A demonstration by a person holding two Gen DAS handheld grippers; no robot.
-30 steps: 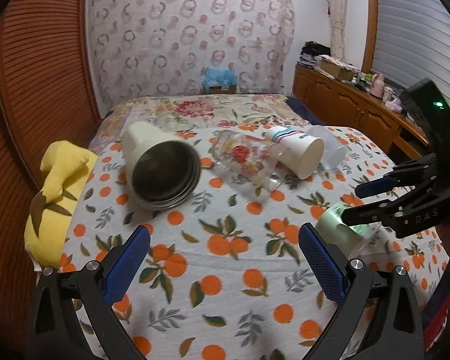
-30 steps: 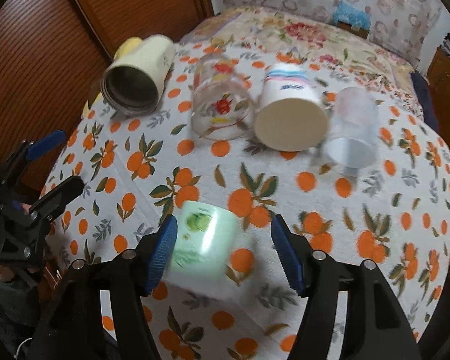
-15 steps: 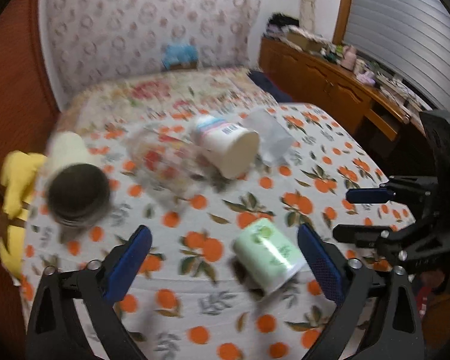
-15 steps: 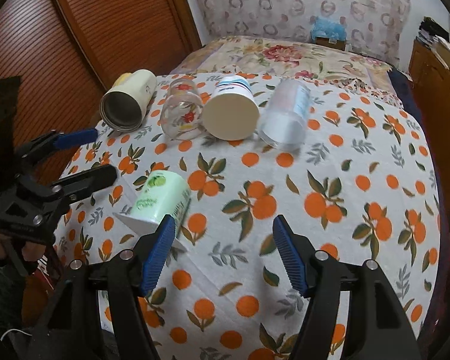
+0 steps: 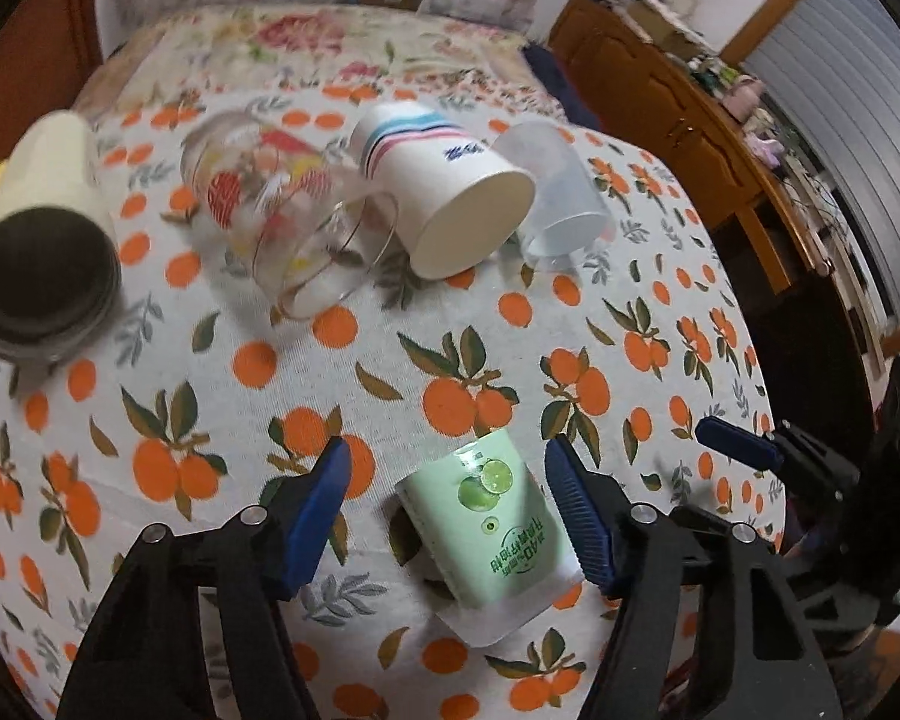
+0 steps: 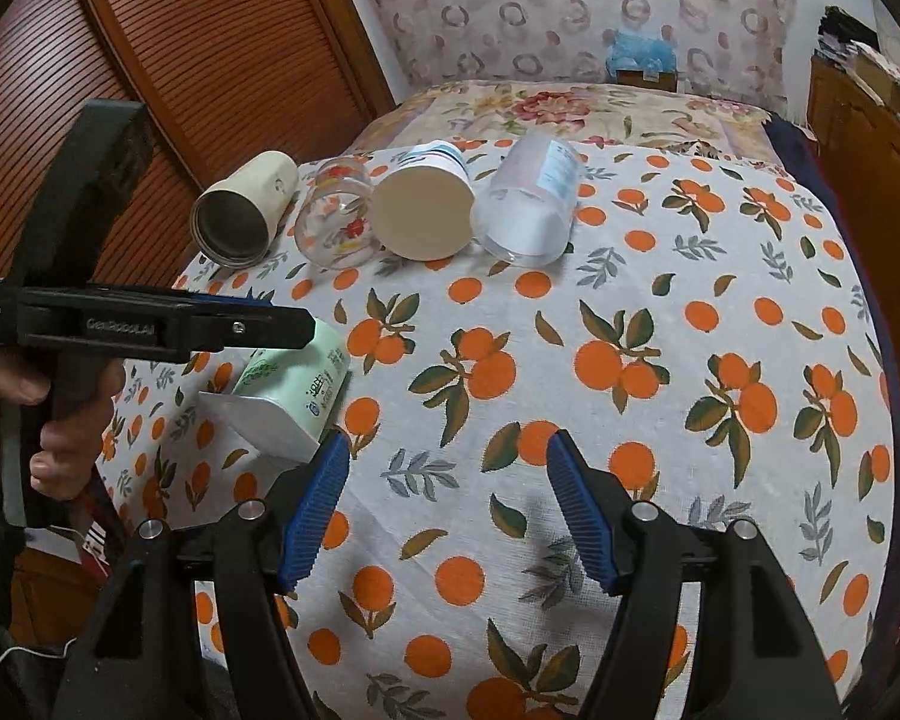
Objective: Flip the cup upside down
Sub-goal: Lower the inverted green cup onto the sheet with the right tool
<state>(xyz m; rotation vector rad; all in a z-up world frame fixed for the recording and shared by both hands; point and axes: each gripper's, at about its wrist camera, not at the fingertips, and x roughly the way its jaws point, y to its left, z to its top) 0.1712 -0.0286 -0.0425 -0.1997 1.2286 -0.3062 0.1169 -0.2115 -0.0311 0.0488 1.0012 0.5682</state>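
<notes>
— What's the biggest thing in front of you?

— The table, under an orange-print cloth [image 6: 660, 312]; at its far side four vessels lie on their sides in a row, mouths toward me: a cream steel-lined tumbler [image 6: 240, 219], a printed drinking glass [image 6: 336, 225], a striped paper cup [image 6: 426, 210] touching it, and a frosted plastic cup [image 6: 531, 210].

— And the cup you're after?

— The green lime-print cup [image 5: 489, 516] lies on its side near the cloth's front edge, well apart from that row; its white mouth end points back toward me, its base toward the row (the label reads upside down in the left view).

— Your grippers?

— My left gripper [image 5: 447, 513] is spread wide, its blue pads [image 5: 318, 504] on either side of the green cup and clear of it; nothing pinched. My right gripper [image 6: 447, 507] is spread too, holding nothing, over bare cloth; the green cup [image 6: 297, 384] sits just left of its left pad.
</notes>
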